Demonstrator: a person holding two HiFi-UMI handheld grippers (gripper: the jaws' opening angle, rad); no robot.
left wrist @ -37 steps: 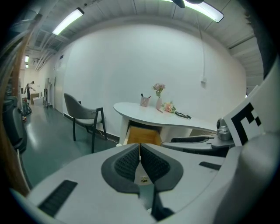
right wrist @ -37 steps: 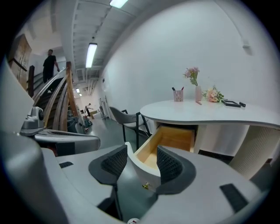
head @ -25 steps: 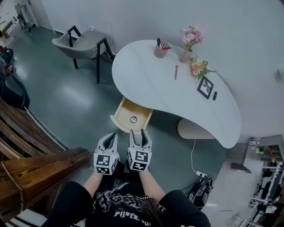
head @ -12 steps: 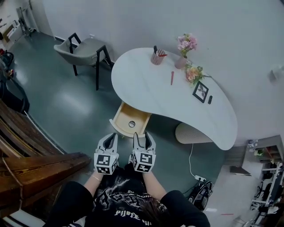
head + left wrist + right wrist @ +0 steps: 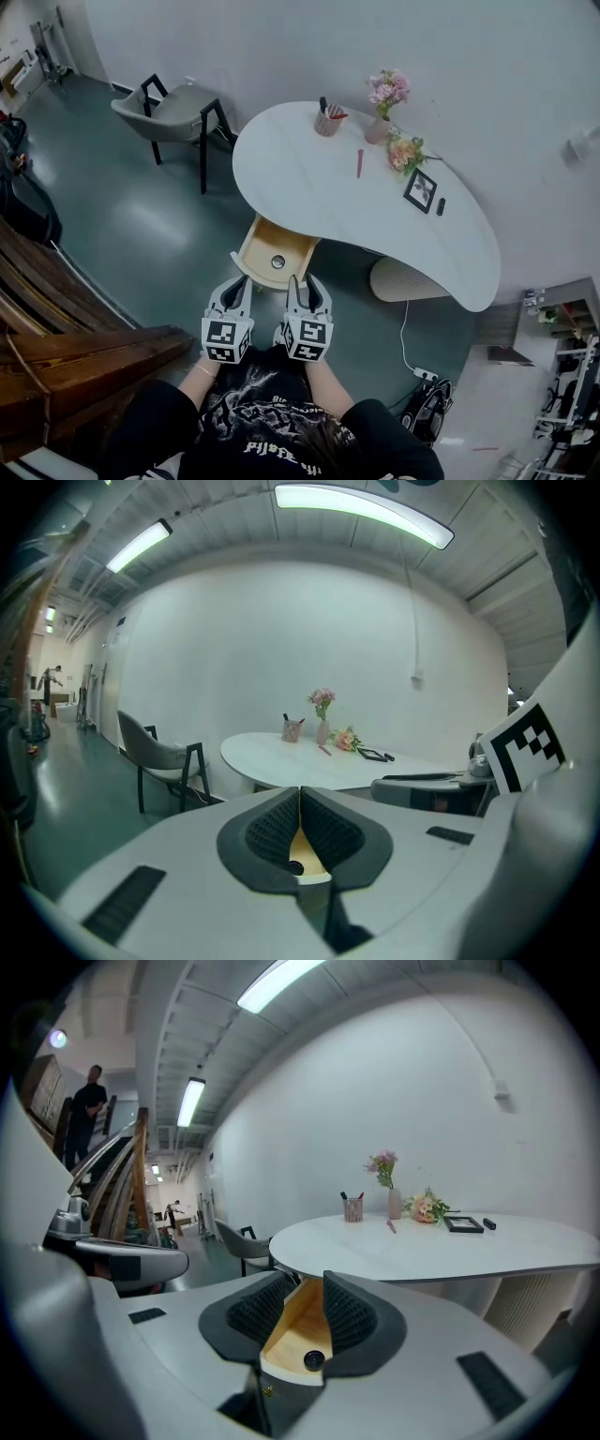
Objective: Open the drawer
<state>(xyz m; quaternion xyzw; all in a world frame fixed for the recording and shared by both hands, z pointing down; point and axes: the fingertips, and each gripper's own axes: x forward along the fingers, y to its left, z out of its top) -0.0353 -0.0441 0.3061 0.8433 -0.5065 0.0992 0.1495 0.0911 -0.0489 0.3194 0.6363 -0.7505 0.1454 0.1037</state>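
Head view: I hold both grippers near the drawer (image 5: 281,246), which stands pulled out from under the white table (image 5: 328,178)
My left gripper (image 5: 236,284) shows its pads meeting at the tips with nothing in them; my right gripper (image 5: 302,279) has just been closing its jaws to a narrower gap, empty, the pale wooden drawer and a small round dark object (image 5: 277,262) on its floor framed beyond

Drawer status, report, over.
Left gripper shut, empty. Right gripper open, jaws have just been closing, nothing between them. Drawer pulled out, both grippers clear of it. Nothing in the way.
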